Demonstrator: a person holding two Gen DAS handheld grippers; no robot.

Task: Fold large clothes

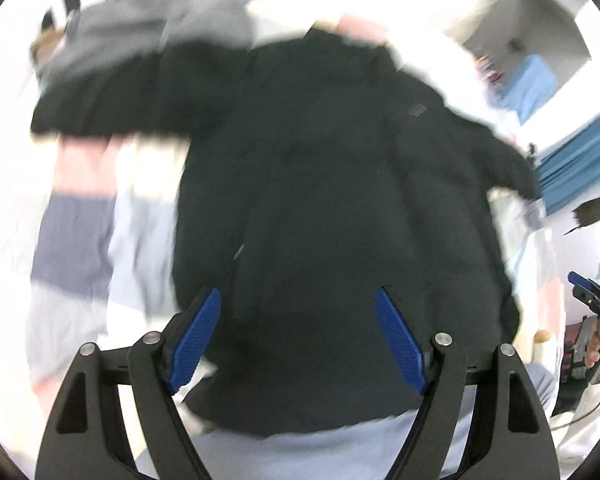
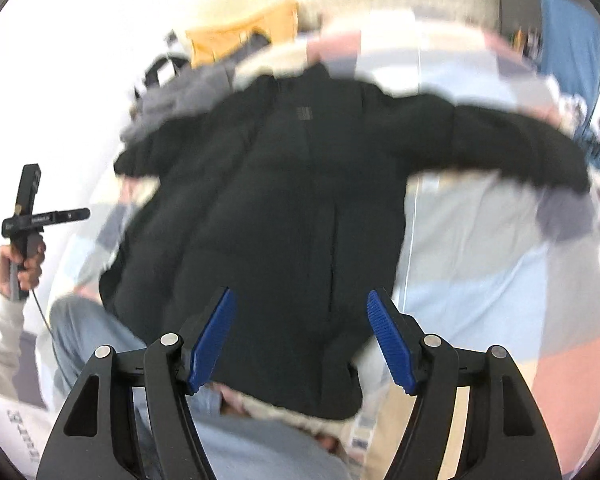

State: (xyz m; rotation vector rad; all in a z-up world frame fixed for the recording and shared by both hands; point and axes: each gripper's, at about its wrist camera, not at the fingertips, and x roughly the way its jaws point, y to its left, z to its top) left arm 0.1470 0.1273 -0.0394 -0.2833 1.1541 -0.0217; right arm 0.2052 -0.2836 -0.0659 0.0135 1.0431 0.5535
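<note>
A large black padded jacket [image 1: 332, 184] lies spread out front-up on a bed, sleeves out to both sides; it also shows in the right wrist view [image 2: 292, 208]. My left gripper [image 1: 298, 300] is open and empty, raised above the jacket's hem. My right gripper [image 2: 298, 300] is open and empty, also raised above the hem. The left gripper shows at the left edge of the right wrist view [image 2: 32, 216], held in a hand. The right gripper shows at the right edge of the left wrist view [image 1: 592, 300]. Both views are blurred.
The bed has a patchwork cover [image 2: 500, 272] of pale blue, grey and pink squares. A pile of grey and yellow clothes [image 2: 204, 68] lies beyond the jacket's left sleeve. The person's jeans-clad legs [image 2: 260, 448] are at the near edge. Blue furniture [image 1: 572, 160] stands at the right.
</note>
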